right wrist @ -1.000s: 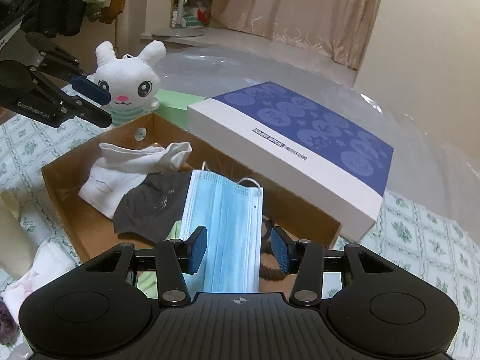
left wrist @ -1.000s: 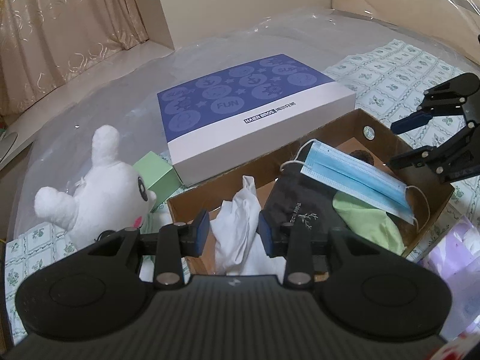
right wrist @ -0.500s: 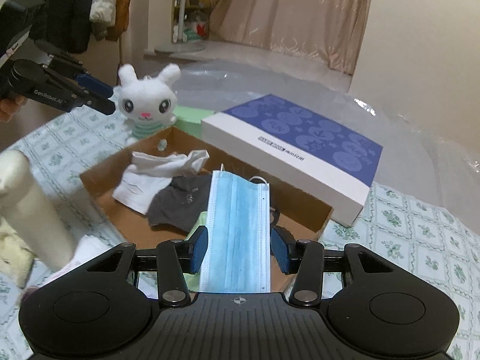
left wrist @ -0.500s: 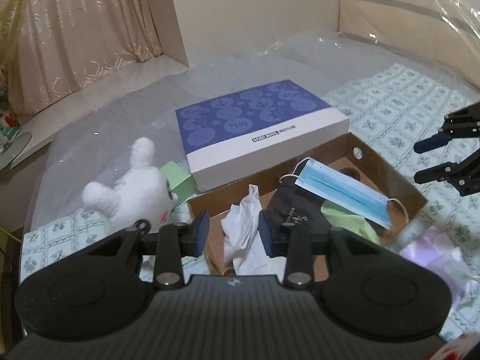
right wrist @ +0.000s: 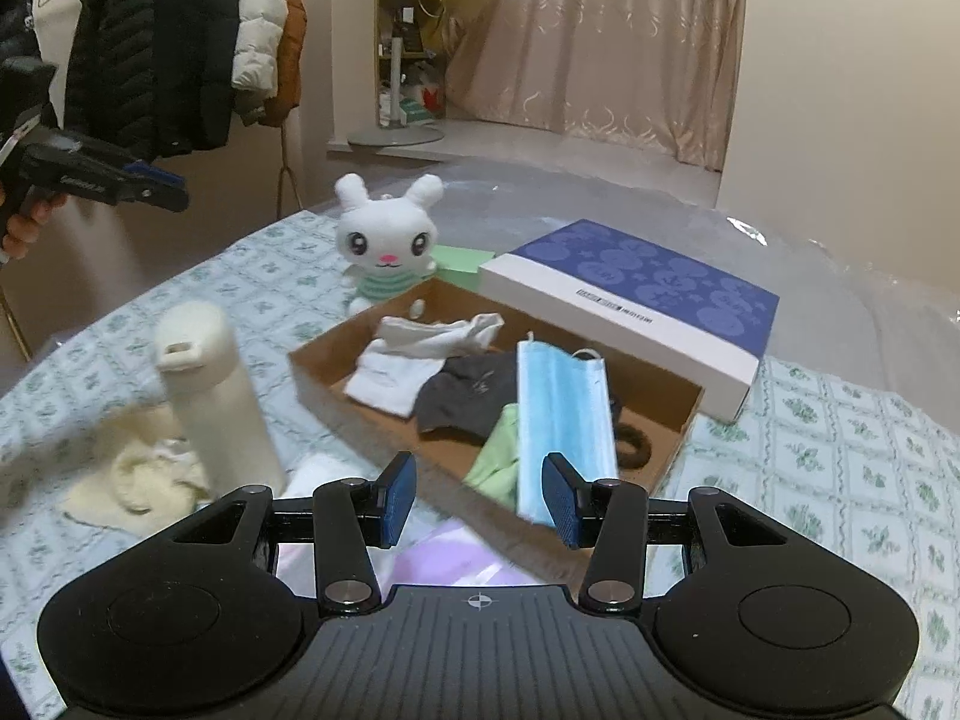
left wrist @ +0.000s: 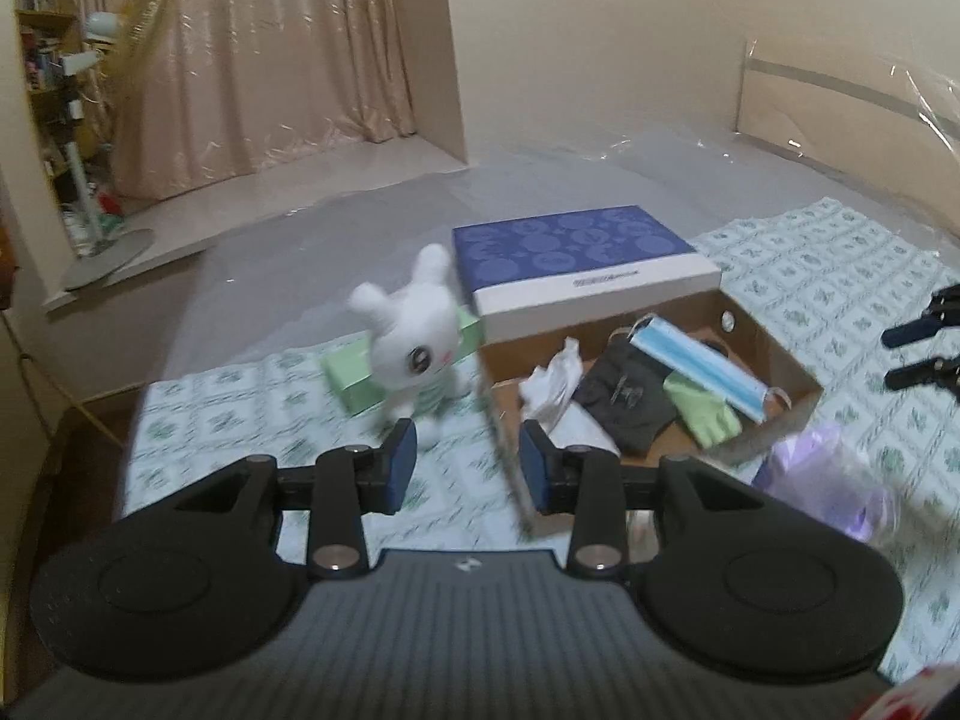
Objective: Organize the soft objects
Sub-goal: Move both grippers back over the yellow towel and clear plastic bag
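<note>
Over cardboard box (right wrist: 672, 450), both grippers' jaws part-open, empty; blue lid (right wrist: 630, 300) text unreadable.

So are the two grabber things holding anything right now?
No. The left gripper and the right gripper are both open and empty; the blue mask lies in the cardboard box.

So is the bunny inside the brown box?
No, the bunny stands on the cloth just outside the box, behind its far corner.
</note>
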Motion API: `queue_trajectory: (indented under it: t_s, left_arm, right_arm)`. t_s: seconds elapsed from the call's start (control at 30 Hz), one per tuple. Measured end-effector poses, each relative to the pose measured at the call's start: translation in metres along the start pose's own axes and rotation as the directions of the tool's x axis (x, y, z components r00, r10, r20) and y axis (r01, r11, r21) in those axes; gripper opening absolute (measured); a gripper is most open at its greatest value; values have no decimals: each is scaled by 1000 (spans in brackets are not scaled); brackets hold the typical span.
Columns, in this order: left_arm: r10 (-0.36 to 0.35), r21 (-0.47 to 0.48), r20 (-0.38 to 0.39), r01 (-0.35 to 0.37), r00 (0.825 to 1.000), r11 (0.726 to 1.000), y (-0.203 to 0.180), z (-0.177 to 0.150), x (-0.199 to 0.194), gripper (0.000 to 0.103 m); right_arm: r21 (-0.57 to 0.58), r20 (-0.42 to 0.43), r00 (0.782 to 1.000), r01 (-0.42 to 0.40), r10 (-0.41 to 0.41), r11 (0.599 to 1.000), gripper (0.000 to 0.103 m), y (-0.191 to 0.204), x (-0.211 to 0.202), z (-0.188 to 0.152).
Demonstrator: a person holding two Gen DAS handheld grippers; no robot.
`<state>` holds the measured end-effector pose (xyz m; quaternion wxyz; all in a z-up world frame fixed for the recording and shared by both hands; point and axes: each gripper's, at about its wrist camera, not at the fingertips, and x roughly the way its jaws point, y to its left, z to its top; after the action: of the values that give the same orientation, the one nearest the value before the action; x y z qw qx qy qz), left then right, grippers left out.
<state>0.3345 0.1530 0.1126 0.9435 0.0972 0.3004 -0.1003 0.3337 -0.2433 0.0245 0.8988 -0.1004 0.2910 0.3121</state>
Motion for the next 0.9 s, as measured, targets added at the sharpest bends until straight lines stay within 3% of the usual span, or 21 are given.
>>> queue_trajectory:
  t_s: [0.4,0.6,0.9]
  left_arm:
    - [22,-74,-64,-27,998,997,-13,-96,-61,38]
    - [30,-125,-88,-41,996,991,-21,-134,-73,39]
    - [43,-145,-131,-62,990,987,-29,-165,-56,47]
  right_arm:
    - [68,66,995,-78,73,995,47,63,-35,-33]
    - [117,68,998,-14,6,993,47,77,-34,-58]
    - [202,14,998,54,-58,978,47,63,-10,-75]
